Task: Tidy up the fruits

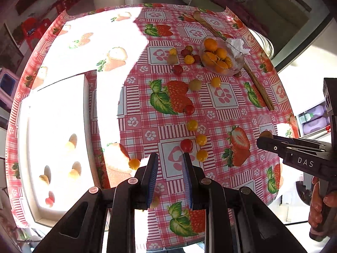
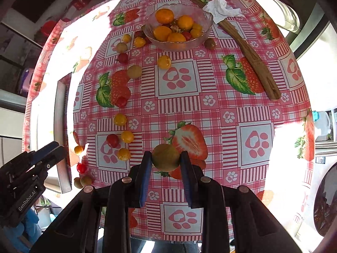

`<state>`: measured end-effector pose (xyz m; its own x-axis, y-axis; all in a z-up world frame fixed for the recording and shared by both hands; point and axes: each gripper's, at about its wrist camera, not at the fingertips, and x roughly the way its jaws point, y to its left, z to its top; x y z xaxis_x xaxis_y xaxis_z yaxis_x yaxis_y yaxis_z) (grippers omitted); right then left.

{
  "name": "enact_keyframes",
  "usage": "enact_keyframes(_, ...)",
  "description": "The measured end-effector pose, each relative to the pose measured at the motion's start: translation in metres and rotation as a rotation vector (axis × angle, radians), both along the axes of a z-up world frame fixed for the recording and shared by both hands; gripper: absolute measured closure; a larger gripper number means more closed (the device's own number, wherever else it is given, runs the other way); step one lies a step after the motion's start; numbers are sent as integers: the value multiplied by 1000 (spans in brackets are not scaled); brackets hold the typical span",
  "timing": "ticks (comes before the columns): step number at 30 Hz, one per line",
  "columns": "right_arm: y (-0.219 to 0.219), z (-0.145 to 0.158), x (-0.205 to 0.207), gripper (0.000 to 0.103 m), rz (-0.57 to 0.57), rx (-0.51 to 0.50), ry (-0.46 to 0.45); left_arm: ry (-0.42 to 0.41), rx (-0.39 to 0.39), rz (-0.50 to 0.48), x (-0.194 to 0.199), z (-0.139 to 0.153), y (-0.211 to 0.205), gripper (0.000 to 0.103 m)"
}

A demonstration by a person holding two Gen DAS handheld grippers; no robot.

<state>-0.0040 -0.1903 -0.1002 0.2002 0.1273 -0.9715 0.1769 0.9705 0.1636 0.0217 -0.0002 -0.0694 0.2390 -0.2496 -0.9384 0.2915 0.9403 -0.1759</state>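
Above the strawberry-print surface, both claws pointing steeply down. Right claw clamped on a round greenish-yellow fruit, blue pads pressing it from both sides, hanging clear of the cloth near the front edge. Left claw nearly closed with just a thin gap, gripping nothing, aimed down beside the white tray on the left. Hard to make out much in that tray, way overexposed, only a few pale fruits and a red one. Further back, glass bowl stacked with oranges and small tomatoes, wooden spoon and a crumpled tissue just beside it. Loose cherry tomatoes, red and yellow, trailing from the bowl toward the front left. At the far right of the left view, fingers wrapped round the right claw's handle.
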Motion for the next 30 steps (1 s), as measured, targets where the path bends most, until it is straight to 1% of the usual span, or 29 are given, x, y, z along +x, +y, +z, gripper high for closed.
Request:
enact_keyframes(3,-3,10,-4,73,34,11,-2,9,20,41,-9,8,-1,78)
enact_keyframes(5,-6,13,-6,73,53,23,2,11,43,43,-12,10,-7,76)
enact_keyframes(6,-7,13,-7,73,66,28,4,16,68,29,-12,8,-11,58)
enact_keyframes(7,-8,12,-7,73,72,32,5,12,98,12,-11,3,-17,21)
enact_keyframes(8,-9,11,-8,73,75,35,7,-17,114,1,-11,0,-21,12)
enact_keyframes(9,-11,9,-10,73,74,38,14,-59,129,-16,-11,-3,-27,12)
enact_keyframes(10,-14,6,-12,73,68,42,23,-56,143,-36,-8,-11,-33,12)
enact_keyframes(12,-20,1,-17,73,52,49,41,-14,157,-42,2,-29,-42,12)
enact_keyframes(15,-31,-5,-29,73,18,51,63,16,154,-33,16,-50,-52,12)
enact_keyframes(16,-35,-6,-33,73,5,54,70,22,158,-42,19,-57,-57,18)
enact_keyframes(18,-45,-8,-41,73,-24,61,79,38,182,-69,24,-70,-65,26)
enact_keyframes(21,-56,-12,-50,73,-59,68,86,56,212,-85,28,-87,-70,26)
enact_keyframes(23,-60,-16,-54,73,-75,74,90,53,184,-78,31,-90,-69,26)
enact_keyframes(27,-63,-23,-59,73,-96,82,95,54,167,-73,35,-92,-72,26)
enact_keyframes(30,-61,-22,-59,73,-101,89,89,48,161,-79,33,-92,-72,26)
